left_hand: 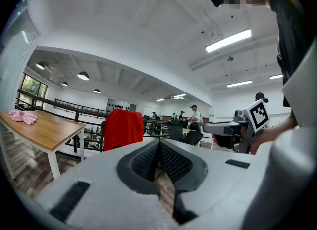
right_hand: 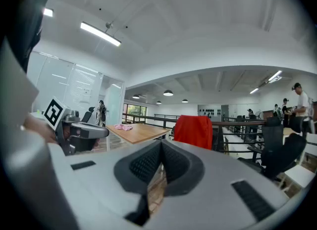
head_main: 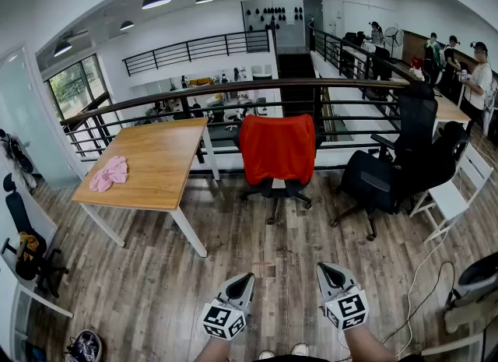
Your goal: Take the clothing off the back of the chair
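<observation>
A red garment [head_main: 277, 149] hangs over the back of a black office chair [head_main: 280, 190] in the middle of the room, by the railing. The same red garment [left_hand: 123, 129] shows ahead in the left gripper view, and the red garment [right_hand: 193, 131] also shows ahead in the right gripper view. My left gripper [head_main: 244, 279] and right gripper [head_main: 328, 270] are held low near my body, several steps short of the chair. Both point level toward it, jaws shut with nothing between them.
A wooden table [head_main: 152, 167] stands left of the chair with a pink cloth [head_main: 110, 173] on it. Black office chairs [head_main: 393, 167] and a white chair [head_main: 457, 191] stand to the right. A black railing [head_main: 233, 88] runs behind. People stand at the far right.
</observation>
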Demonstrator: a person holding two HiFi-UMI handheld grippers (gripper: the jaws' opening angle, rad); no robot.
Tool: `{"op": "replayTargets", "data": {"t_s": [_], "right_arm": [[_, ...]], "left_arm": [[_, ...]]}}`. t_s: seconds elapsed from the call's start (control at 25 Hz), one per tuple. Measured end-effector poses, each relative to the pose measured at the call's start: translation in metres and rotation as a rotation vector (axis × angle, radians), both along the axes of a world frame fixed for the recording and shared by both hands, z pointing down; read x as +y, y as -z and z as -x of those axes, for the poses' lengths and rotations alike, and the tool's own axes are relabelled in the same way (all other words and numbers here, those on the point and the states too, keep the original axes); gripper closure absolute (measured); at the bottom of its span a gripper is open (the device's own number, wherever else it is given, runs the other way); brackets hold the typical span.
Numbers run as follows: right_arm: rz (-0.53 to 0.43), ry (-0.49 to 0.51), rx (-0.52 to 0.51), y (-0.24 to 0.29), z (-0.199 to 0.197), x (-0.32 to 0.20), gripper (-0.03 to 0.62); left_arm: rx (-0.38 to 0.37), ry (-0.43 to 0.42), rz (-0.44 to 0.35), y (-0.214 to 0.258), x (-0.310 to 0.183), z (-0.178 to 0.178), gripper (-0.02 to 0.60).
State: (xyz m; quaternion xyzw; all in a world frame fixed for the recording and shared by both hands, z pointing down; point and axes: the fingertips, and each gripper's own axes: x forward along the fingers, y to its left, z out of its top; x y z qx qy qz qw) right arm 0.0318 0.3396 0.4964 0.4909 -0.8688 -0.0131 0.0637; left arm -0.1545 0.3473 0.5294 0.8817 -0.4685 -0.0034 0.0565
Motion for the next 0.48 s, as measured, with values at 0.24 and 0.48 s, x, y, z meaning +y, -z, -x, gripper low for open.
{"op": "replayTargets", "data": {"t_s": [0.24,0.48], "right_arm": [[0.007,0.011,-0.004,-0.002,-0.005,0.005,0.592],[0.014,0.028,-0.019,-0.006,-0.006,0.006,0.592]], "left_arm": [[-0.004,0.004,0.000,-0.001,0.008,-0.010,0.566],[-0.011,0.029,0.011,-0.006,0.013,-0.013,0.566]]}}
